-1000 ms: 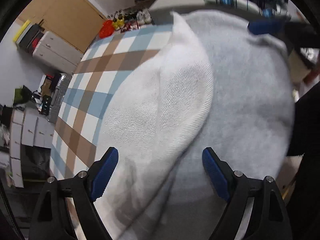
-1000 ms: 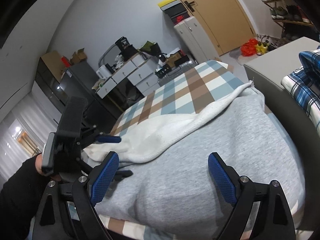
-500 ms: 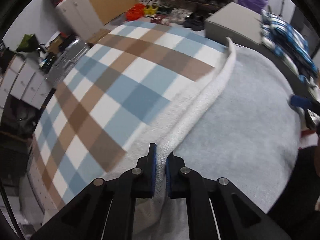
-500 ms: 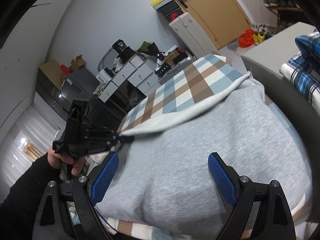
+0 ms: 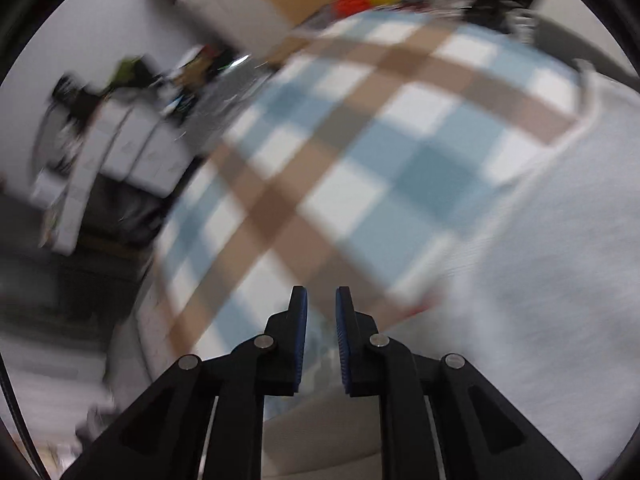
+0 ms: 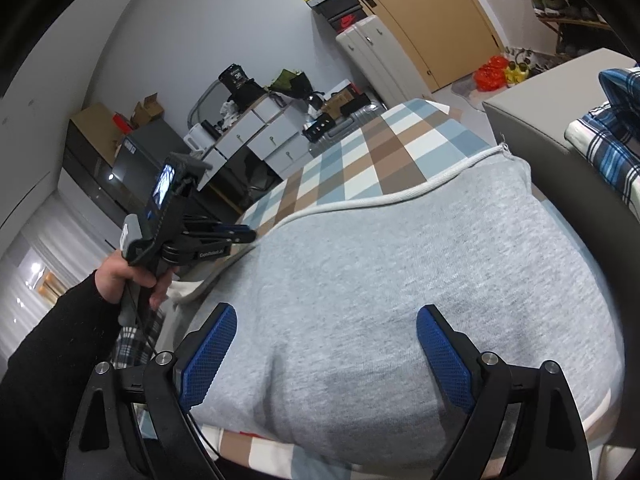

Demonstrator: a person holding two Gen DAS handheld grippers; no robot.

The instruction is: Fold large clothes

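A large grey sweatshirt [image 6: 420, 272] lies flat on the checked bedspread [image 6: 384, 156], its white ribbed edge [image 6: 400, 198] along the far side. It also shows blurred at the right of the left wrist view [image 5: 552, 264]. My left gripper [image 5: 321, 300] has its jaws nearly together with a narrow empty gap, held over the bedspread [image 5: 360, 160] beside the sweatshirt's left edge; it also shows in the right wrist view [image 6: 244, 235]. My right gripper [image 6: 324, 320] is wide open and empty, hovering over the sweatshirt's near part.
A blue plaid garment [image 6: 612, 148] lies on a grey bench [image 6: 548, 92] at the right. White drawers [image 6: 264, 140] and a suitcase [image 6: 340, 120] stand past the bed. A wooden door [image 6: 432, 16] is at the back.
My left gripper closed on the sweatshirt's white edge, drew it across, then let it go and pulled left; the cloth now lies flat. The right gripper stayed open and nearly still.
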